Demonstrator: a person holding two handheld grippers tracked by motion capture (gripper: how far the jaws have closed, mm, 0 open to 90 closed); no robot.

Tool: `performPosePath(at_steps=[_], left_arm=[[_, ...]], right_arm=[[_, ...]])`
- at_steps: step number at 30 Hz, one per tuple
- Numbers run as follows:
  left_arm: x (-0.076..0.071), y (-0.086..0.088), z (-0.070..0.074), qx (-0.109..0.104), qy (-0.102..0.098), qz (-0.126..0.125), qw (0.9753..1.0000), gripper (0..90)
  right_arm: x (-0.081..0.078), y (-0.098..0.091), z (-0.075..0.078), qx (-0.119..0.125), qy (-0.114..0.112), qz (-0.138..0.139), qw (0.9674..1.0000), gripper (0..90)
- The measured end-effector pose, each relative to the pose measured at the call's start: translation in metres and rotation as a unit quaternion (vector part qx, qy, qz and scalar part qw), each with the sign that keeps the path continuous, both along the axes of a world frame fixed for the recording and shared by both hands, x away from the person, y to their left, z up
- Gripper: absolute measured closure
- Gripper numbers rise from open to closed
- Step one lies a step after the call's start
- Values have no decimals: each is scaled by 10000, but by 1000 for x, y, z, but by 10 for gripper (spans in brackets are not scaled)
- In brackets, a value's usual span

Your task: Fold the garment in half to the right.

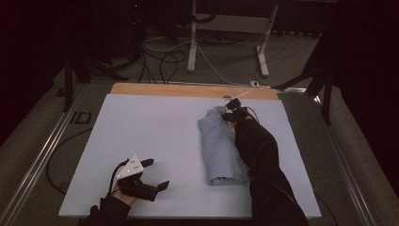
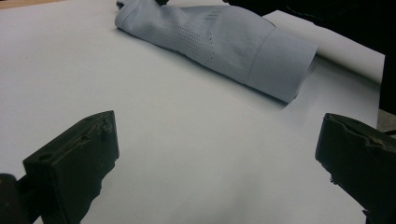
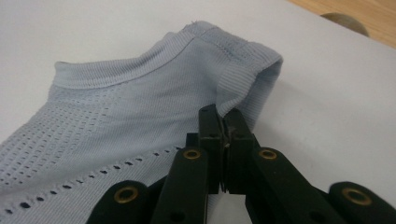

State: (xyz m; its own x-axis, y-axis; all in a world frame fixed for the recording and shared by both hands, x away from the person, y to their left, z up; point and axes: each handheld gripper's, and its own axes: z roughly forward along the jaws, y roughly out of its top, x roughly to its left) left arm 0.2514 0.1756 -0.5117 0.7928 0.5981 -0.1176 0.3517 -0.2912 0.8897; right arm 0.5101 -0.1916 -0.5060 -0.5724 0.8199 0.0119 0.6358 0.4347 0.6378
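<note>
Pinching a fold at the ribbed edge of the shirt [image 3: 140,107], the right gripper [image 3: 225,122] has its jaws closed on the cloth. That folded grey-blue shirt lies right of centre on the mat [image 1: 155,136]. Near the mat's front left, the left gripper [image 1: 157,174] rests spread wide, holding nothing.

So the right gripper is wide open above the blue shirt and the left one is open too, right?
Not quite. The right gripper is shut on the shirt, pinching its ribbed edge; the right gripper view shows the jaws pressed together with fabric between them. The left gripper is indeed open, with its jaws standing far apart over the white table.
</note>
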Motion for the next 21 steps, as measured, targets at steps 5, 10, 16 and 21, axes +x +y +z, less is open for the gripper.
performPosePath(at_steps=[5,10,16,21], left_arm=[[0,1,-1,-8,19,10,10000,1],[0,0,-2,19,14,1,10000,1],[0,2,-1,-12,11,21,10000,1],[0,2,-2,10,39,10,10000,1]], right_arm=[[1,1,-10,-85,64,-53,9999,884],[1,0,-10,-60,103,-70,9999,874],[-1,1,-4,9,74,-23,10000,771],[-5,4,16,80,-265,60,9996,696]])
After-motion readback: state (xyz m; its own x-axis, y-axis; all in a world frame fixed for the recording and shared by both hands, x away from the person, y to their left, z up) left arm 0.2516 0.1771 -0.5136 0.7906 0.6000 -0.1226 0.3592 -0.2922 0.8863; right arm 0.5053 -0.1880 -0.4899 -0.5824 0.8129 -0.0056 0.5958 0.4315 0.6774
